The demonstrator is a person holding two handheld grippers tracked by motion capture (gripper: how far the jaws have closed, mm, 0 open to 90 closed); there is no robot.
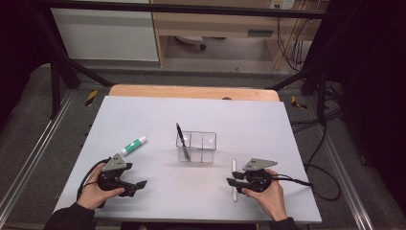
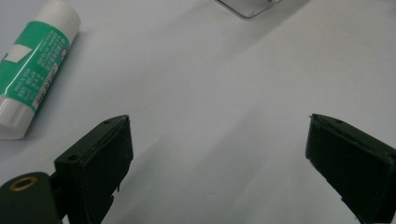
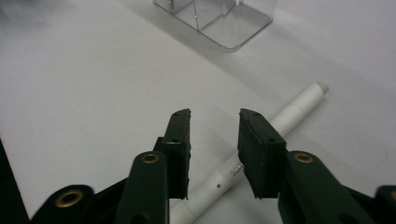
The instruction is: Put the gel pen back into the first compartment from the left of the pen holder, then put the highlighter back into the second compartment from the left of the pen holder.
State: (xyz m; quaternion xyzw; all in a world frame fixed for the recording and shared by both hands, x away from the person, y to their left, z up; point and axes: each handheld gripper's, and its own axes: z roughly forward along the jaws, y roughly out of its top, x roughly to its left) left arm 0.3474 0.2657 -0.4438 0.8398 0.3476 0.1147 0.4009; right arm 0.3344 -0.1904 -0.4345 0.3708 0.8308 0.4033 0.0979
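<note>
Right gripper (image 3: 214,140) low over the white table (image 1: 143,115), jaws narrowed to a slot with a white marker (image 3: 299,109) lying slantwise under and between them; pads not yet pressing on the barrel, a sliver of daylight on each side, so nothing held. In the high view the same marker (image 1: 234,179) lies near the front edge, running away from the person, just left of the right gripper (image 1: 232,182), which points leftward across it. Judgement: a light, stiff plastic tube, smooth and round, apt to roll or squirt out if pinched off-centre; best taken across the barrel near its middle, pads square to its length, clear of the tapered cap end. Right hand (image 1: 268,191) lies low with the wrist level, cable trailing off to the right. Left gripper (image 1: 139,185) rests near the front left, jaws spread wide over bare table, empty; left hand (image 1: 95,189) wrapped round the body, aimed right. Farther out, a green-and-white glue stick (image 1: 133,145) lies on its side. Mid-table stands a clear divided organizer (image 1: 201,148), a black pen (image 1: 182,141) leaning upright in its left compartment. Beyond, the table's wooden edge and the floor.
</note>
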